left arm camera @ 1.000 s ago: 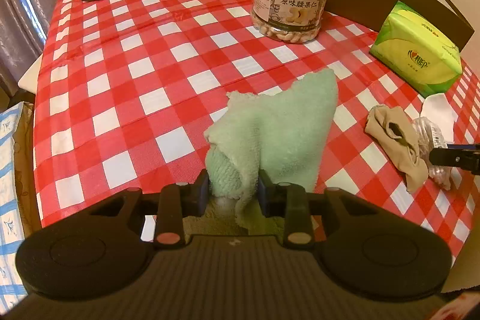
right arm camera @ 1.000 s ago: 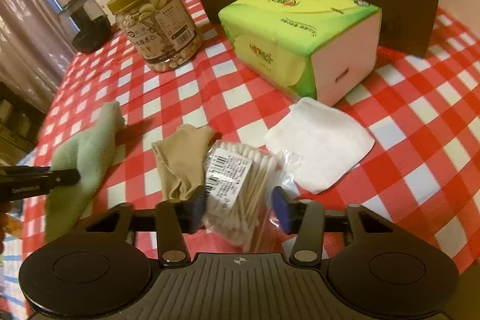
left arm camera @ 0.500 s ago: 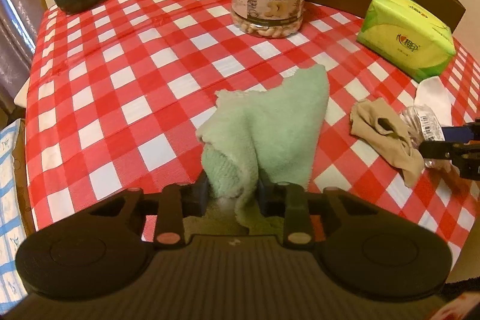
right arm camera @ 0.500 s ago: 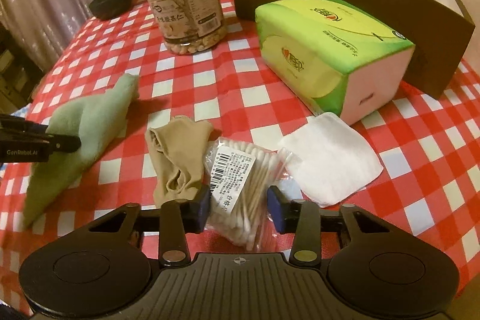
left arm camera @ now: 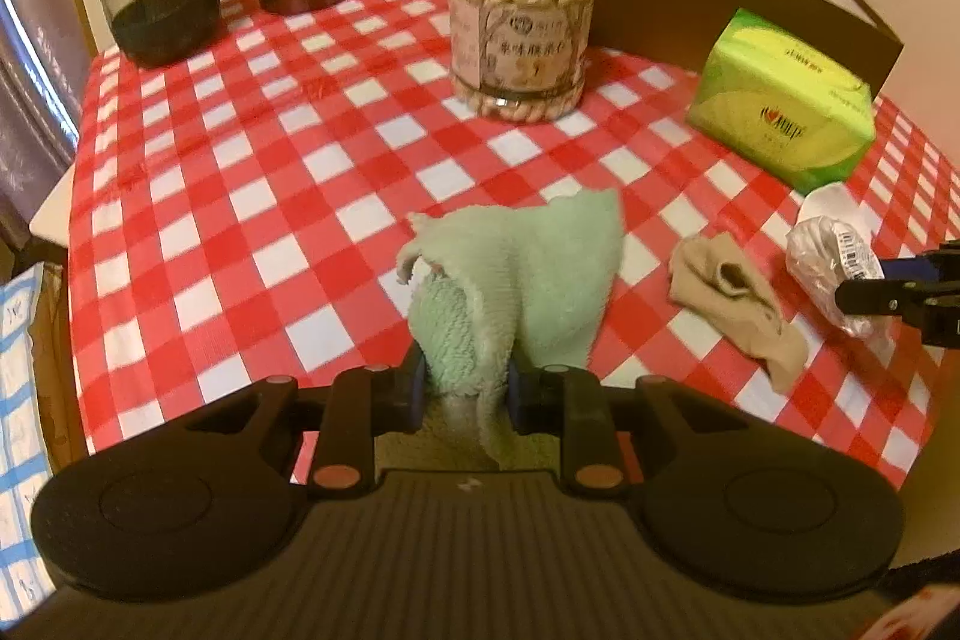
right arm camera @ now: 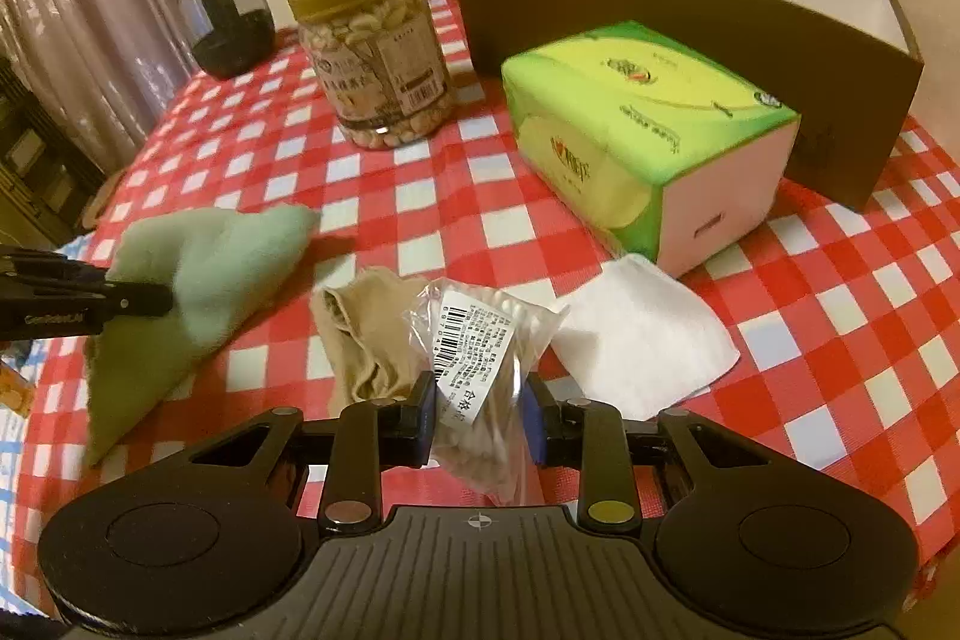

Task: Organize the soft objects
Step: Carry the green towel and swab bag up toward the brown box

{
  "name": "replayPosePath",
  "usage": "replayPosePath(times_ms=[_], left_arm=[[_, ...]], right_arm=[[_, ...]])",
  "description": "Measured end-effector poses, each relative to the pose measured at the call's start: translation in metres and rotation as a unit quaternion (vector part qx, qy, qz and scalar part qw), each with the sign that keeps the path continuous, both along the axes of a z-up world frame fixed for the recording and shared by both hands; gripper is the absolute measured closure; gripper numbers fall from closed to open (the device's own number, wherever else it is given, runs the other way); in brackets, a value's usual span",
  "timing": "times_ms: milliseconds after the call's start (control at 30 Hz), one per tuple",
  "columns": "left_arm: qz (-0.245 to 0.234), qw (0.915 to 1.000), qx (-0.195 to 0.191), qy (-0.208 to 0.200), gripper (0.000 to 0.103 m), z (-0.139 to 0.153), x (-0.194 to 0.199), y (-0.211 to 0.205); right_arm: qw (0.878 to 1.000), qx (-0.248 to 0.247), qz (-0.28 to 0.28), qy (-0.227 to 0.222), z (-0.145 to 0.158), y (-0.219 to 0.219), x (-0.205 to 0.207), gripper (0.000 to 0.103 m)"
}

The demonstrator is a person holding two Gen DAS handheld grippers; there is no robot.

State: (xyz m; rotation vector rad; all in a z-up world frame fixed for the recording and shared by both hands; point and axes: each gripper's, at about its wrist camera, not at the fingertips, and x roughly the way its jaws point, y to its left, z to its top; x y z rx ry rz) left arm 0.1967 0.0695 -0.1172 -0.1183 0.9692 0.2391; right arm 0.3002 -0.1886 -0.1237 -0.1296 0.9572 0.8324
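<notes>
I have the left gripper (left arm camera: 465, 391) pinching the bunched pale-green terry cloth (left arm camera: 522, 274) and the right gripper (right arm camera: 480, 421) clamping the clear bag of cotton swabs (right arm camera: 480, 358), so next I'd carry both to the brown cardboard box (right arm camera: 690, 10) ahead.

Black ribbed left gripper (left arm camera: 465, 391) body, blue finger pads (round discs), copper-coloured screws

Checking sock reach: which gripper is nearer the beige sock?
Right. The right gripper, shut on the cotton swab bag, sits beside the beige sock; the left gripper grips the green towel farther off.
</notes>
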Motion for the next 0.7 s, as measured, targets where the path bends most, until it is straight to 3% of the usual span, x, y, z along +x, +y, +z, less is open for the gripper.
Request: replayPosePath(times_ms=[700], left_arm=[[0.018, 0.9984, 0.042, -0.034, 0.081, 0.033, 0.0, 0.015]], right_arm=[[0.999, 0.043, 0.011, -0.001, 0.027, -0.006, -0.003, 0.073]])
